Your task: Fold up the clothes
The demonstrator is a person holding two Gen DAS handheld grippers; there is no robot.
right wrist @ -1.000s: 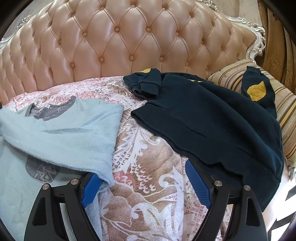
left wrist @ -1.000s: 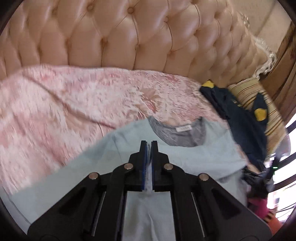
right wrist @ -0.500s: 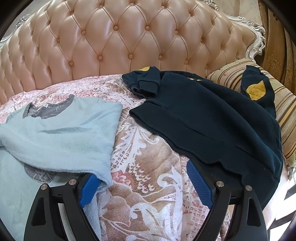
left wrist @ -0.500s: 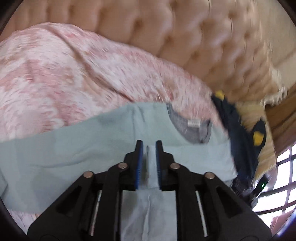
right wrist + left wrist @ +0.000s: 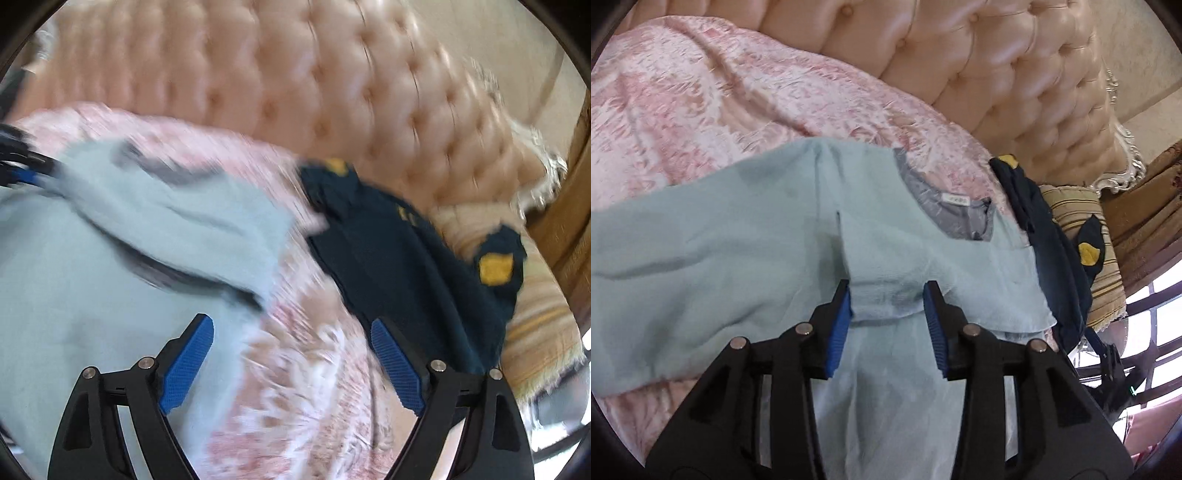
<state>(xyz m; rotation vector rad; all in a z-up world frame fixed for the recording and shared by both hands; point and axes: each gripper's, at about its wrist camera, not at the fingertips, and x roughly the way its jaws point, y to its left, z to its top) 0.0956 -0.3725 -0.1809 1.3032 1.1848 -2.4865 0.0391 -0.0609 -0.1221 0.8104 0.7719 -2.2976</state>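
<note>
The left gripper (image 5: 887,308) has let go — its jaws are opening, the light-blue sweater's (image 5: 738,254) folded sleeve lying loose between them. Right gripper (image 5: 291,354) jaws wide, empty, just beside the sweater on the bed (image 5: 683,103); this fold looks done.

We spot just one label here: a small white tag (image 5: 955,199) sewn inside the grey neckline (image 5: 942,206) of the light blue top (image 5: 738,251), up at about one o'clock from the middle of the left wrist view. There's print on it, but we can't make out a single letter. In the right wrist view we get only blur; the yellow patches (image 5: 495,267) on the dark navy garment (image 5: 399,266) show us no writing.
</note>
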